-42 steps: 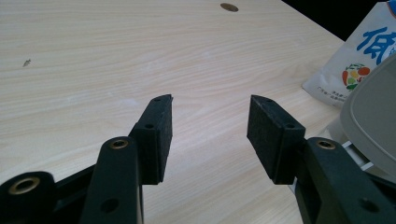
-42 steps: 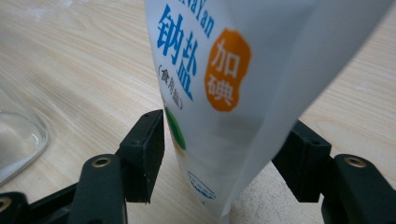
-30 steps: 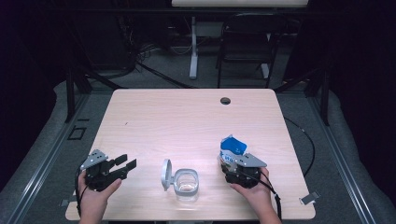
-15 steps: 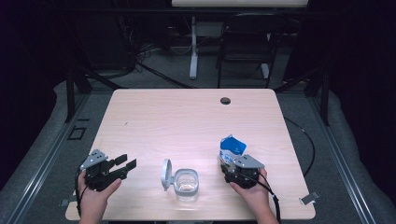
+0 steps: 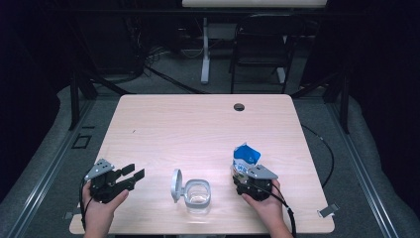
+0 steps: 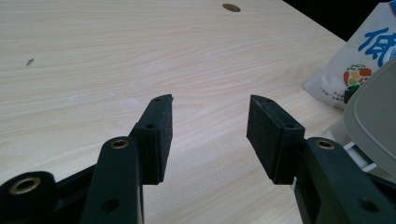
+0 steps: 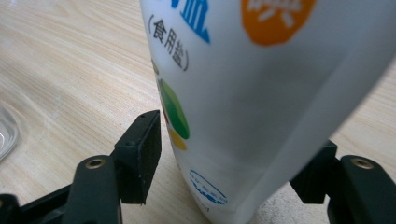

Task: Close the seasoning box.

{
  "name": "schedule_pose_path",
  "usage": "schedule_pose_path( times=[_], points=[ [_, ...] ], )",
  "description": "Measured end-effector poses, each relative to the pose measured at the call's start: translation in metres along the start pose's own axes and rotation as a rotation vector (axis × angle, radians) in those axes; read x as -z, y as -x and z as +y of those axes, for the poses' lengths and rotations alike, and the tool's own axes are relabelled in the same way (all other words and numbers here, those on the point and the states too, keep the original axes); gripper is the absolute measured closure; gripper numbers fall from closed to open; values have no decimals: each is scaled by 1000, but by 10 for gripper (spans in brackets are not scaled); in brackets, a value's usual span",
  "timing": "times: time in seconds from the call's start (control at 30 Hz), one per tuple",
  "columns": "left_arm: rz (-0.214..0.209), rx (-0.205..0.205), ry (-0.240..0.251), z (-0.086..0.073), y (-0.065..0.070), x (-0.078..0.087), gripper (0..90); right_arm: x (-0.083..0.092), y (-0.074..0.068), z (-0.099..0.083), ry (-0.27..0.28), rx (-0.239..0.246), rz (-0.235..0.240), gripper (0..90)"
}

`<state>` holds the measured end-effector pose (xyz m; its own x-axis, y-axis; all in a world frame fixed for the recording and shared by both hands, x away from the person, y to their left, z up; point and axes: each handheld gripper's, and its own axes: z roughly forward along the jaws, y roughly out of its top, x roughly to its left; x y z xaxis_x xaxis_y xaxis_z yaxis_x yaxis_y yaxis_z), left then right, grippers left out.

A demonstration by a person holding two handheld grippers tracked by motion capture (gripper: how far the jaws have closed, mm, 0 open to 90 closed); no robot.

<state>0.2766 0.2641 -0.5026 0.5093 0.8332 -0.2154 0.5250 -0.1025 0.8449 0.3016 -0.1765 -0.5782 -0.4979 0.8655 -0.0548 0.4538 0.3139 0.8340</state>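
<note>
Light wooden table, with a clear lidded container and white-blue bag near its front edge.

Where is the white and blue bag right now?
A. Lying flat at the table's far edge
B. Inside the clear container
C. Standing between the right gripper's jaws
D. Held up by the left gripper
C: the bag stands on the table between the right gripper's spread jaws, one jaw on each side.
</note>
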Motion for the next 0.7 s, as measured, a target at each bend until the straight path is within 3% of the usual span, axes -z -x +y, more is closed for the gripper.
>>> schedule_pose_path(
  times=[0.37,0.7],
  points=[
    [-2,0,-3,0,0,0,511,-3,-1,0,27,-42,-9,351],
    [-1,-1,-8,0,0,0,511,-1,2,2,2,-22,-6,402]
  ],
)
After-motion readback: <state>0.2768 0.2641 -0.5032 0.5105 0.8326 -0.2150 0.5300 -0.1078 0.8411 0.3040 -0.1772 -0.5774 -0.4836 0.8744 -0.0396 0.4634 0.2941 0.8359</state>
